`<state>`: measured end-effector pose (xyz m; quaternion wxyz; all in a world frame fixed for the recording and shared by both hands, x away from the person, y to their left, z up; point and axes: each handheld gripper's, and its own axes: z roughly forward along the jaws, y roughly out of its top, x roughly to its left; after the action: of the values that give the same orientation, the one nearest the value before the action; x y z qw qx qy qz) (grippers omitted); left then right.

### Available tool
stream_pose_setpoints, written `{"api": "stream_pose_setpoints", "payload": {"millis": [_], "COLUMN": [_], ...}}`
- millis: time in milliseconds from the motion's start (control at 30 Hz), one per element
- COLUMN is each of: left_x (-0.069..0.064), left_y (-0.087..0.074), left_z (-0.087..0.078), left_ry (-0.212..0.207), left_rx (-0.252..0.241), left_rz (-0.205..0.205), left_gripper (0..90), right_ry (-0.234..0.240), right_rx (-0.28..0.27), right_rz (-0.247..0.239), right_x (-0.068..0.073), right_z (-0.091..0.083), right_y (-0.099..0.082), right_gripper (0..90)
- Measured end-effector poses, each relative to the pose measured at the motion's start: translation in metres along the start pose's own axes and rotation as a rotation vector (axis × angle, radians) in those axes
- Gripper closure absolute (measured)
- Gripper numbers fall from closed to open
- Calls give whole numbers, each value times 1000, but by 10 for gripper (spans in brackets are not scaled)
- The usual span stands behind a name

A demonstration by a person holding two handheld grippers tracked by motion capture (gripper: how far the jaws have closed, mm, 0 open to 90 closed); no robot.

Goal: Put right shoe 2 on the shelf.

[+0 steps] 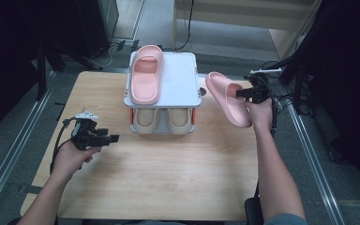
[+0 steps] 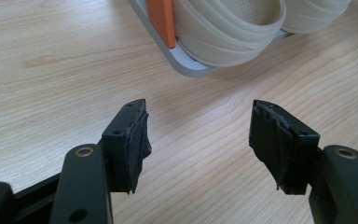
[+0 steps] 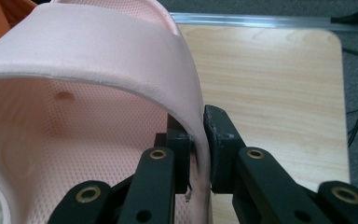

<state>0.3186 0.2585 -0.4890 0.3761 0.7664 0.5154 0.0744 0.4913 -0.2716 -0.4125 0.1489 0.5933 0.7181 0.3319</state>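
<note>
Pink slipper (image 1: 227, 97), held clear of the counter (image 1: 159, 178) at far right by the right hand-held gripper (image 1: 242, 93), clamped on its strap edge. Long axis near-to-far, tilted. Destination judged: rack top (image 1: 180, 77), to its left, beside its mate (image 1: 145, 75). Left hand-held gripper (image 1: 114, 138) open, empty.

A wooden table (image 1: 159, 178) carries a two-tier shoe rack (image 1: 187, 89) near its far edge. One pink slipper (image 1: 146, 75) lies on the rack's top shelf, and two beige slippers (image 1: 161, 120) sit side by side below.
</note>
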Motion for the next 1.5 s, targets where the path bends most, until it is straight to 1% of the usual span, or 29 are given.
{"api": "stream_pose_setpoints", "payload": {"millis": [100, 167, 300, 333, 467, 500, 633, 733, 833, 933, 1000, 1133, 1233, 1367, 1433, 1500], "left_x": [-1, -1, -2, -2, -2, -3, -3, -3, -4, -4, -3, -3, -4, -5, -5, -6], "left_y": [2, 3, 5, 5, 7, 7, 8, 9, 8, 8, 8, 8, 8, 8, 8, 8], "left_z": [1, 1, 3, 4, 6, 6, 6, 5, 6, 6, 5, 4, 4, 5, 6, 6], "left_ry": [-3, -19, -25, -23, -22, -24, -27, -42, -39, -38, -39, -48, -50, -47, -41, -43], "left_rx": [-2, -1, -5, -2, 1, -5, -4, -6, -7, -7, -8, -12, -15, -11, -13, -9], "left_rz": [3, 4, 11, 7, 14, 11, 10, 11, 27, 31, 26, 25, 31, 39, 46, 52], "left_gripper": [374, 374, 374, 374, 374, 374, 375, 375, 374, 374, 374, 374, 374, 374, 375, 376], "right_ry": [-8, -14, -6, -6, -11, -10, -2, -6, -5, -3, -3, -6, -6, -21, -20, -20], "right_rx": [0, -4, -19, -19, -30, -28, -34, -26, -20, -6, -4, 14, 17, 15, 13, 12], "right_rz": [-16, -22, -25, -25, -51, -55, -76, -95, -115, -134, -141, -141, -141, -157, -153, -154], "right_x": [4, 7, 14, 17, 31, 34, 50, 63, 76, 88, 94, 103, 111, 125, 130, 137], "right_z": [-9, -14, -27, -30, -41, -43, -46, -43, -37, -29, -24, -15, -7, 2, 5, 9], "right_y": [10, 16, 30, 34, 53, 56, 70, 78, 82, 84, 84, 86, 88, 94, 96, 98], "right_gripper": [820, 820, 819, 819, 818, 817, 816, 815, 812, 807, 806, 807, 806, 798, 799, 805]}}
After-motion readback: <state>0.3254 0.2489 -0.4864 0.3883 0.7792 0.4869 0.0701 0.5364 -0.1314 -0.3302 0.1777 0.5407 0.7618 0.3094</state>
